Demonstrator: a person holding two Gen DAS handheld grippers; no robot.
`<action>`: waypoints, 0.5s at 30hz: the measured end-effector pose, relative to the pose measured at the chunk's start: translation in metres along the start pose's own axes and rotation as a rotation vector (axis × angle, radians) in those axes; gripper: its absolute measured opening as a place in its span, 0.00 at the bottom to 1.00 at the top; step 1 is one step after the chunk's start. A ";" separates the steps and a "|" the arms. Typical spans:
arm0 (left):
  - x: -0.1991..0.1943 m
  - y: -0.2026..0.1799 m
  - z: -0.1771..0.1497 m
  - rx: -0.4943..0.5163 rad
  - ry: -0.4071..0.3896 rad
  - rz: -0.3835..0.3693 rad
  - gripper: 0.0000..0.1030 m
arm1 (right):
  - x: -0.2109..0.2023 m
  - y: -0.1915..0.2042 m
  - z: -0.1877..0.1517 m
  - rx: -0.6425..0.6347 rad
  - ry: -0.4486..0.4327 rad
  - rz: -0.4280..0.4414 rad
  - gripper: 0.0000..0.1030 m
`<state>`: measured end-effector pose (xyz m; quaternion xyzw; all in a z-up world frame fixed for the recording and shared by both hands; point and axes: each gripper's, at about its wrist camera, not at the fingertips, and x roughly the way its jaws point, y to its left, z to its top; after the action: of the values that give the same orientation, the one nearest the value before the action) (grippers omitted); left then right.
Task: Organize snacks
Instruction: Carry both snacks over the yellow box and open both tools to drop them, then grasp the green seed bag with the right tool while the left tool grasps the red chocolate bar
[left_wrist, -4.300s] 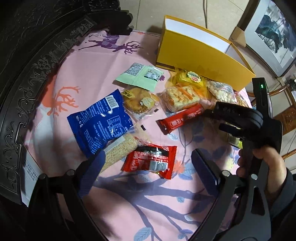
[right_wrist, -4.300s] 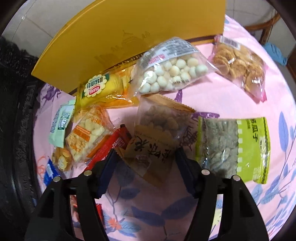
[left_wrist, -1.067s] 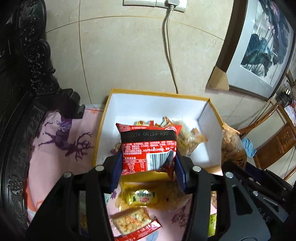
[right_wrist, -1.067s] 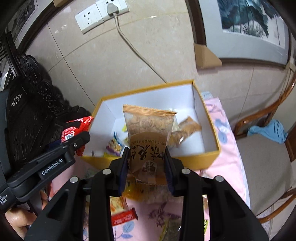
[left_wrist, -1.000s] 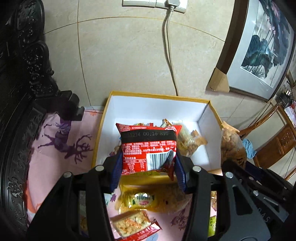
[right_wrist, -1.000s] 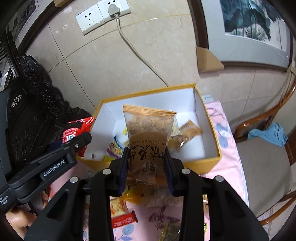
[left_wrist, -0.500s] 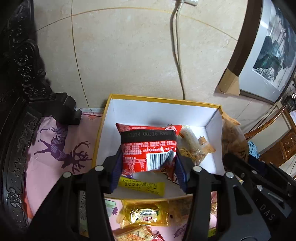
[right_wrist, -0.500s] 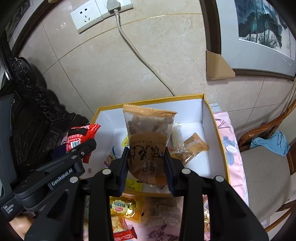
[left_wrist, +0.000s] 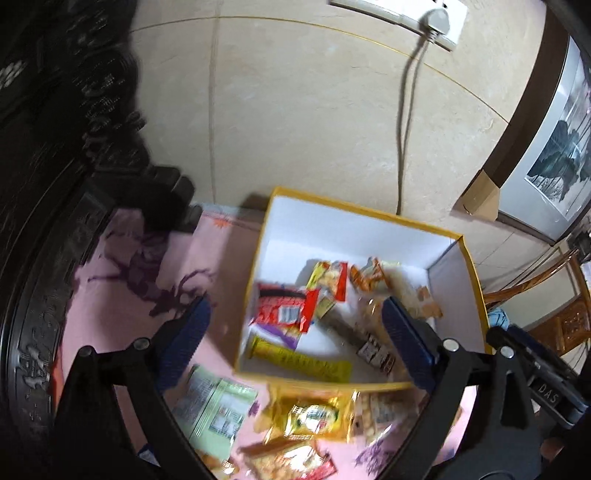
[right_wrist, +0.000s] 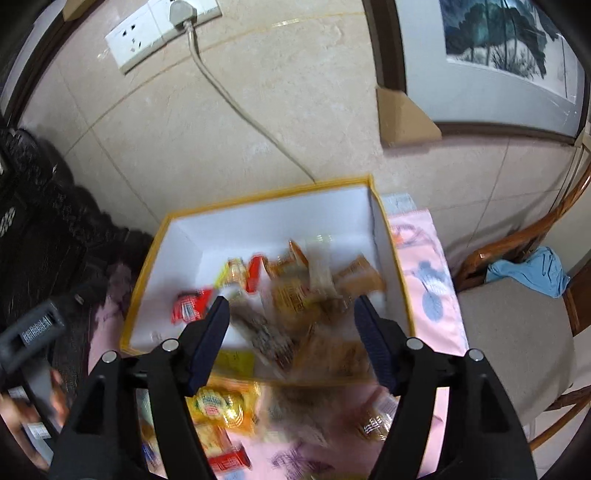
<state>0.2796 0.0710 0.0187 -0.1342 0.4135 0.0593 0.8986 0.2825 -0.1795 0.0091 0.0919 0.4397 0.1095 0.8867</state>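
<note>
- Both snack packs have left my fingers since half a second ago: the red pack (left_wrist: 286, 309) that my left hand-held gripper (left_wrist: 295, 339) was squeezing now lies inside the yellow box (left_wrist: 458, 236), near its left wall.
- Back then my right hand-held gripper (right_wrist: 291, 339) was holding the brown pack (right_wrist: 325, 354). Now that pack is a blur low in the box, by the near wall, and I cannot tell if it has landed.
- My left hand-held gripper is wide apart with nothing between its blue pads (left_wrist: 184, 341).
- My right hand-held gripper is wide apart too, and its fingers (right_wrist: 207, 345) hold nothing.
- The box stands open on the desk (left_wrist: 122, 306), which has a pink cloth with purple deer on it. The box is white inside.
- More snacks lie in the box: a long yellow bar (left_wrist: 299, 360) near the front wall, a yellow and red pack (left_wrist: 330, 278) farther back, and some orange packs (right_wrist: 354, 275) on the right side.
- Some snacks are outside, just in front of the box: a shiny yellow pack (left_wrist: 314, 419) and a pale green pack (left_wrist: 214, 406).
- From the right view I see my left hand (right_wrist: 33, 402) and its tool at the left edge.
- Behind the box, a grey cord (left_wrist: 404, 122) hangs down the tiled wall from a white socket (right_wrist: 162, 26).
- A picture frame (right_wrist: 491, 62) leans on the wall at the right.
</note>
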 end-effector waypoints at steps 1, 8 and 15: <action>-0.006 0.010 -0.009 -0.028 0.005 -0.008 0.92 | -0.003 -0.005 -0.011 -0.004 0.022 0.008 0.69; -0.030 0.042 -0.085 -0.054 0.050 0.017 0.93 | 0.000 -0.030 -0.128 -0.071 0.253 0.030 0.69; -0.037 0.035 -0.184 0.085 0.227 0.007 0.93 | -0.012 -0.029 -0.198 -0.305 0.304 0.027 0.69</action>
<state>0.1139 0.0511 -0.0745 -0.1003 0.5153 0.0292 0.8506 0.1205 -0.1972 -0.1068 -0.0549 0.5455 0.1994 0.8122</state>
